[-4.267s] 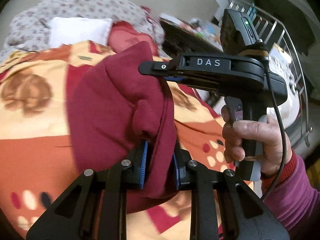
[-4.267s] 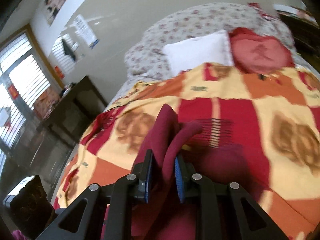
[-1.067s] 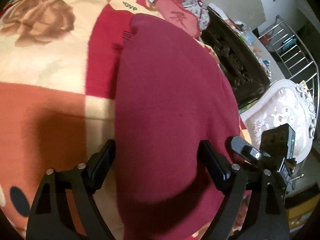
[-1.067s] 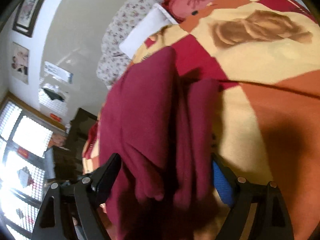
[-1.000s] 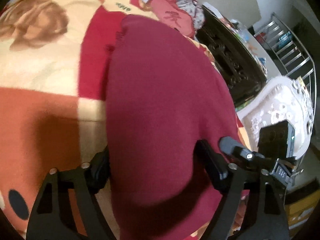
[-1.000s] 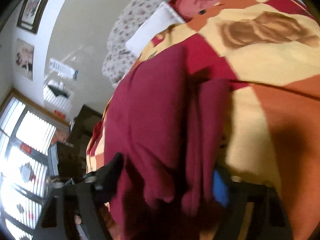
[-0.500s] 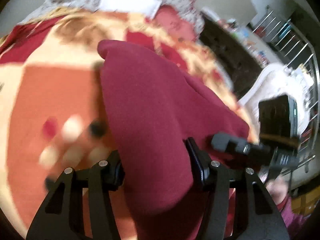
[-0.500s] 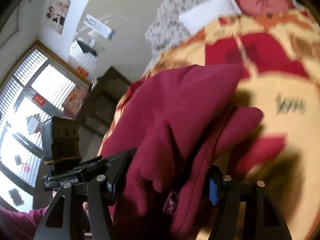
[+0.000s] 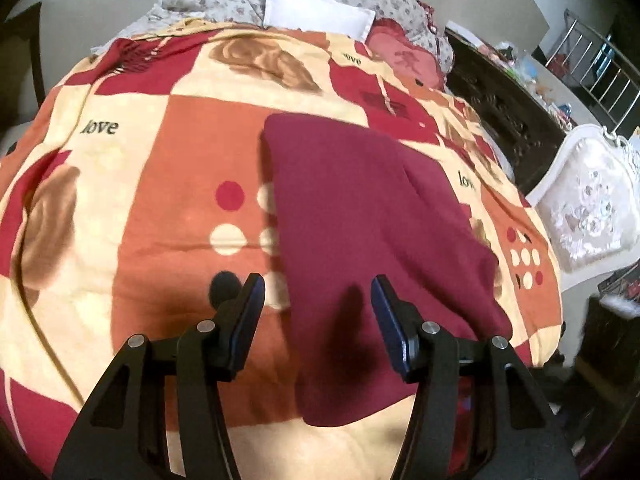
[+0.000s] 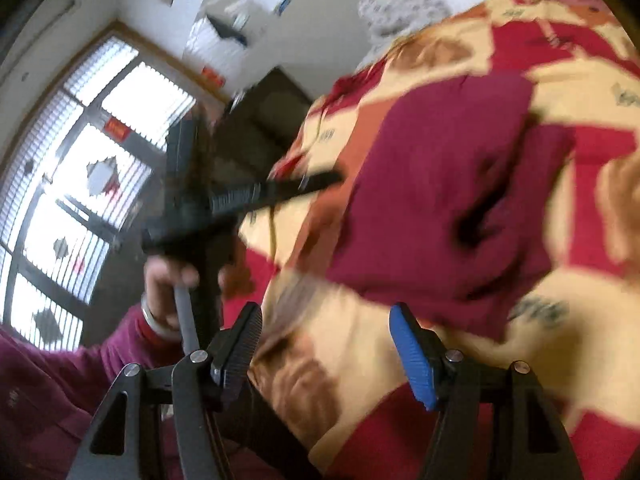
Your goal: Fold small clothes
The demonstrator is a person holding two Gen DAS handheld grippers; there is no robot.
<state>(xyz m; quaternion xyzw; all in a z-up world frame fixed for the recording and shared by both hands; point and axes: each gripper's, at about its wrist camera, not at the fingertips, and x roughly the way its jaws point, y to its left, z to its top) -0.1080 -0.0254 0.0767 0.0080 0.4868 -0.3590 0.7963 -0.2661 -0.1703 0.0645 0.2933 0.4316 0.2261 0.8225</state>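
Note:
A dark red garment (image 9: 360,216) lies folded flat on the patterned blanket (image 9: 140,184) of a bed. My left gripper (image 9: 316,312) is open and empty, held just above the garment's near left edge. In the right wrist view the garment (image 10: 440,184) lies ahead, folded with a dark crease in it. My right gripper (image 10: 326,344) is open and empty, held back from the garment's near edge over the blanket (image 10: 360,360). The left gripper (image 10: 304,186) also shows there from the side, in a hand, its tips at the garment's left edge.
A white pillow (image 9: 316,10) and a red cushion (image 9: 404,58) lie at the head of the bed. A dark cabinet (image 9: 508,108) and a white padded chair (image 9: 592,204) stand along the bed's right side. A window (image 10: 72,184) is to the left.
Both grippers have let go of the garment and drawn back. It now lies folded flat on the blanket, where half a second ago it was bunched between the open jaws.

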